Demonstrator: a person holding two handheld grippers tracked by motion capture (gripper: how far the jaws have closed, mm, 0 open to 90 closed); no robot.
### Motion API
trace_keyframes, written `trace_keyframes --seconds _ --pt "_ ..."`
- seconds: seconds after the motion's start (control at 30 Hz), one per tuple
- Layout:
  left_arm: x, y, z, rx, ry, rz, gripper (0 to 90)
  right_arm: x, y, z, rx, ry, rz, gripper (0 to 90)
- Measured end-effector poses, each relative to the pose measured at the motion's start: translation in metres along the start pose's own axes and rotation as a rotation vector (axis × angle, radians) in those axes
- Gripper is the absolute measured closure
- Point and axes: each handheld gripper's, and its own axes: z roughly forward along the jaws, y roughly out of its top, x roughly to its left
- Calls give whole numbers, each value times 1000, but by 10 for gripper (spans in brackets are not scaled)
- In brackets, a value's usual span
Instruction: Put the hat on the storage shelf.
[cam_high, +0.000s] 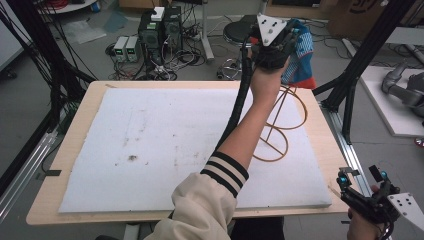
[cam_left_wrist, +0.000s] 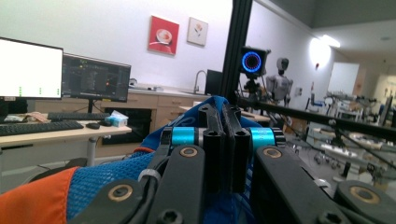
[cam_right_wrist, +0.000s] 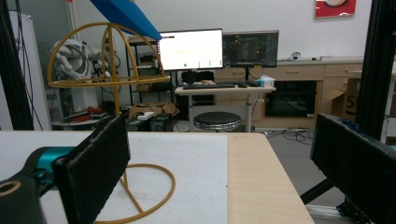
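**Left claw lifts a blue cloth above the yellow wire stand**

On the left of the high view the surface (cam_high: 80, 130) is a wooden top that carries a large white foam sheet (cam_high: 165, 140); this part of the sheet is bare except for some small dark marks.

Further right, the person's left arm in a cream sleeve (cam_high: 202, 200) with dark stripes reaches forward across the sheet. At its end the left claw (cam_high: 280, 37) is raised above the far edge of the surface. Its jaws are pressed together on a blue knitted cloth with an orange border (cam_high: 301, 55). In the left gripper view the blue cloth (cam_left_wrist: 107, 179) comes out between the two closed jaws and hangs below them.

Directly under the cloth stands a yellow wire stand (cam_high: 280, 125): a ring base that lies on the foam sheet, an upright rod and a dome-shaped frame on top. I cannot tell whether the cloth touches the frame.

At the far right, beside the near corner of the surface, the right claw (cam_high: 362, 177) has its jaws wide apart with nothing between them.
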Motion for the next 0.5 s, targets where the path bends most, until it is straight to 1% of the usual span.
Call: trace_keyframes --seconds 0.03,0.13,0.23,0.27,0.3,0.33,0.37,0.4,0.43,0.5 --pt "-1 -1 0 8 -5 6 877 0 0 -1 -3 -4 12 46" --pt "-3 -5 -1 29 -23 10 877 -1 0 -1 -7 -2 4 46" --pt "-6 -11 -3 57 -30 50 876 -1 0 -1 -2 -1 3 46" --pt "-6 -14 -4 67 -31 62 876 0 0 0 -6 2 1 46" --pt "-5 -16 -5 76 -31 65 876 0 0 0 -1 -1 -4 46" --pt "-4 -19 -5 87 -35 62 876 2 0 0 3 -2 3 46" --pt "-3 -22 -5 99 -37 63 876 2 0 1 2 4 -4 46" --pt "-3 -24 -5 109 -38 68 876 3 0 1 0 5 4 46" --pt "-2 -27 -6 117 -38 78 875 3 0 2 -2 7 0 46" --pt "1 -32 -8 131 -40 82 875 3 0 2 4 5 -3 46"
